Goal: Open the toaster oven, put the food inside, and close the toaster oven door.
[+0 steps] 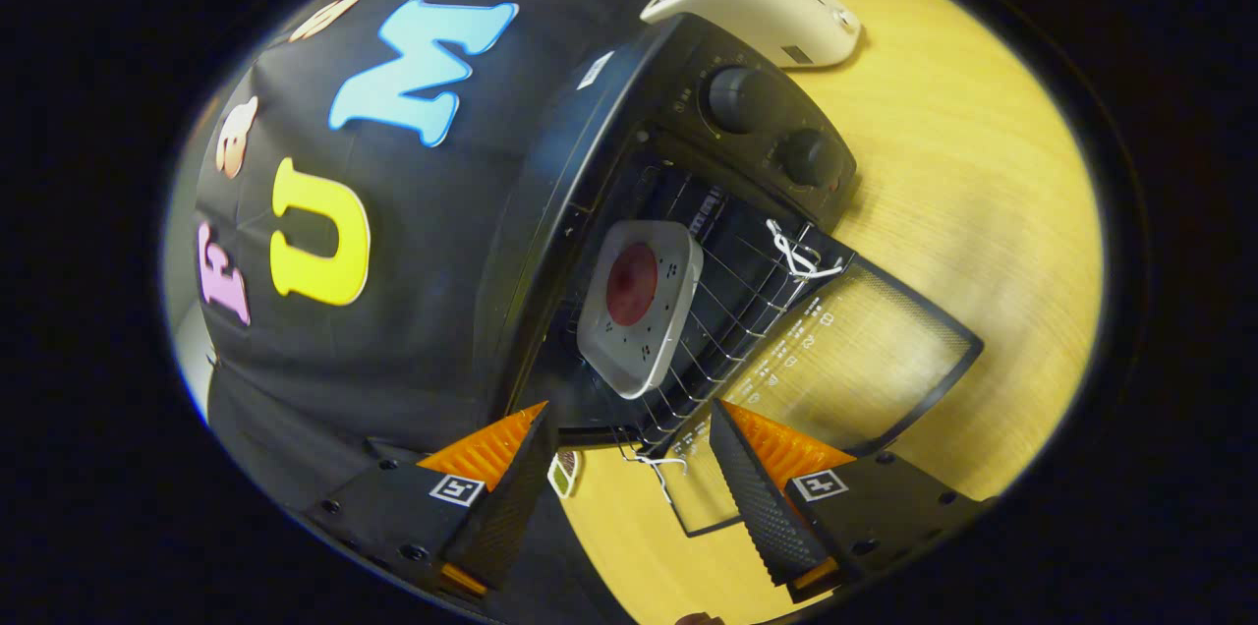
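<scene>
The black toaster oven (609,163) stands on the wooden table, seen tilted, with its glass door (845,360) folded down flat and open. Inside, on the wire rack (737,311), rests a white square plate (644,306) carrying a round dark red piece of food (631,284). My gripper (629,438) hovers just in front of the oven mouth, its fingers open and empty. The near edge of the rack and door lies between and just beyond the fingertips. Two round knobs (737,99) sit on the oven's control panel.
A white pop-up toaster (767,1) with a slice of bread in it stands beyond the oven. Bare wooden table (983,212) spreads past the open door. A small white tie (801,256) hangs on the rack near the door hinge.
</scene>
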A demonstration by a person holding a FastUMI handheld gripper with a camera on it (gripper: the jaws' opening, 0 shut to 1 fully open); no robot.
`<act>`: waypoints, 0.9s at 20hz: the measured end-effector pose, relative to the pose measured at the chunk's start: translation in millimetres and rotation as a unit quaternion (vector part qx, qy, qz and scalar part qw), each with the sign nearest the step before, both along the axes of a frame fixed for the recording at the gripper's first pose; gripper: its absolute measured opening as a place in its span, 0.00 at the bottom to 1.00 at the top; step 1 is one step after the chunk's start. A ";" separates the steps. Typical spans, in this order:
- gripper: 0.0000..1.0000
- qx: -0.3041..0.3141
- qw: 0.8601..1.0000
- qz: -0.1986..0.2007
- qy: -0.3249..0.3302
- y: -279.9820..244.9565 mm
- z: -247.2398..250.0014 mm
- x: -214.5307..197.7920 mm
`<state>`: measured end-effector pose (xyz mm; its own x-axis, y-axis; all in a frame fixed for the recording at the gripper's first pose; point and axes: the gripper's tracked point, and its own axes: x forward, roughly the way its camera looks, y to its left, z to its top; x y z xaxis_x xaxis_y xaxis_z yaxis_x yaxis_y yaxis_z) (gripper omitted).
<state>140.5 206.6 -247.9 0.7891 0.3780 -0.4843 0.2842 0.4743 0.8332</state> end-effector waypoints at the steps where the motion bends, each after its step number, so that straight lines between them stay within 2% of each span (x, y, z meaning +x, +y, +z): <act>1: 0.97 -0.026 1.000 0.014 0.000 -0.2 -3.6 -9.9; 4: 0.98 -0.097 0.994 0.056 -0.005 -2.3 -13.8 -34.1; 7: 0.98 -0.163 0.982 0.100 -0.009 -2.2 -25.1 -55.9; 10: 0.98 -0.223 0.969 0.108 -0.011 -10.5 -35.0 -73.3; 12: 0.98 -0.268 0.955 0.125 -0.002 -15.6 -48.7 -84.6; 16: 0.98 -0.336 0.914 0.200 0.110 -20.8 -98.1 -127.5; 18: 0.98 -0.356 0.903 0.213 0.109 -20.5 -105.4 -130.2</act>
<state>10.3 186.0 -353.3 0.5023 0.1557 -0.8506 0.0696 0.9732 0.2192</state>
